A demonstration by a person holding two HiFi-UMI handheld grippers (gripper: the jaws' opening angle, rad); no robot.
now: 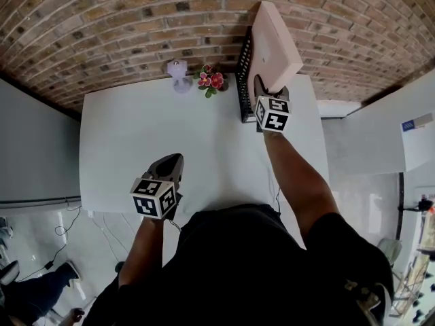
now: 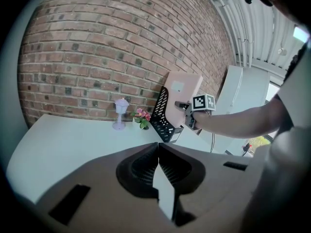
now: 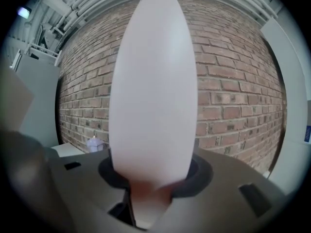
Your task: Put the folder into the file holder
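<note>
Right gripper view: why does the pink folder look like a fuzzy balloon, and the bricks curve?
Right gripper view: the wide-angle lens sits close to the folder gripped between the jaws, so it bulges and blurs at the base; the brick wall behind bows. Head view: the same folder looks flat and straight-edged, though the brick rows arc there too.

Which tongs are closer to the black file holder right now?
Right. The right tongs grip the pink folder right beside the file holder at the far side of the table; the left tongs hang back over the near edge, well away.
</note>
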